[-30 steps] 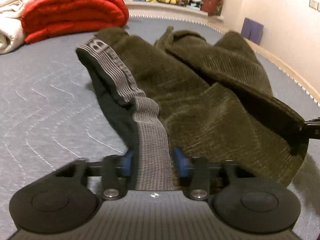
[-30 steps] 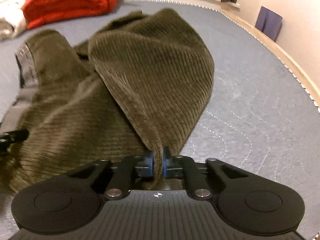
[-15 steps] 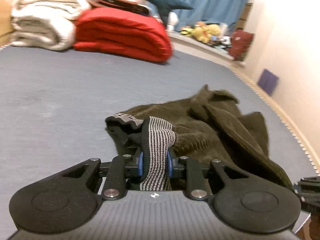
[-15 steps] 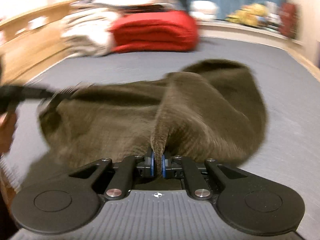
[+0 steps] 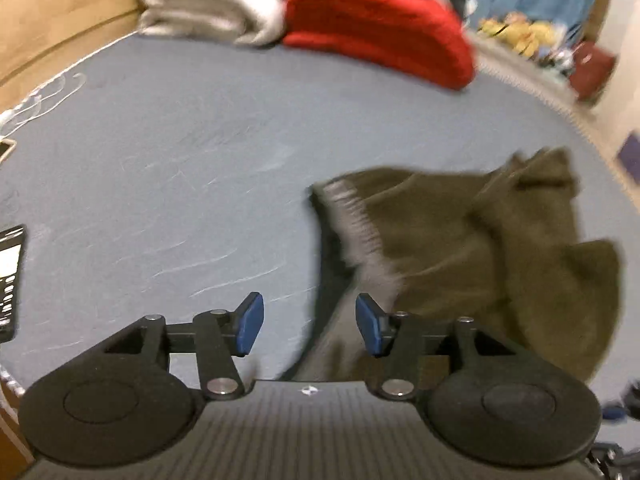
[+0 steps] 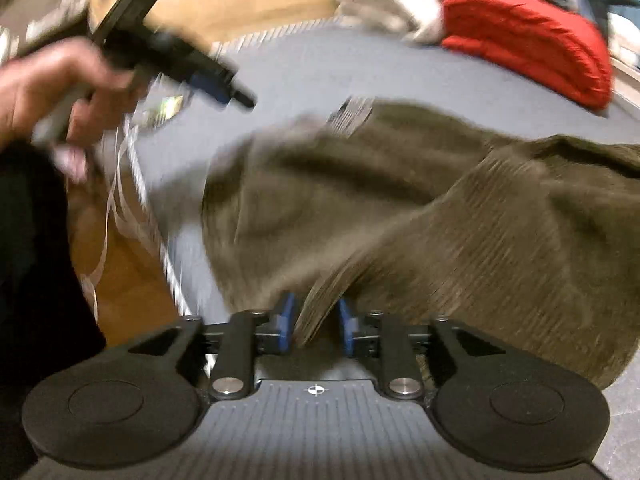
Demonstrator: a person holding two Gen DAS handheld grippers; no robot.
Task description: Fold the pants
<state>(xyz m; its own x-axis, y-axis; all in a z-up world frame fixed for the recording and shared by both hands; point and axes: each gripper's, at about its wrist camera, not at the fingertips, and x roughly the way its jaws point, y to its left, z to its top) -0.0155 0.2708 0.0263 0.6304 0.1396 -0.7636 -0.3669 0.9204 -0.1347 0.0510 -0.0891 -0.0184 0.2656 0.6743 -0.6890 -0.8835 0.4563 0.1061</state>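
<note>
My left gripper (image 5: 308, 324) was opening, pads apart, waistband below the gap, unpinched. My right gripper (image 6: 314, 326) was opening too, a fabric fold between its pads, looking loose. Pants (image 6: 420, 216) lay crumpled on the grey bed (image 5: 180, 168), near its edge.

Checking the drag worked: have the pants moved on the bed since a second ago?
Yes. The pants now lie farther from the red blanket, pulled toward the near edge of the bed.

Pants (image 5: 460, 256) on the bed (image 5: 180, 168), folded blankets (image 5: 376, 24) behind them.
</note>
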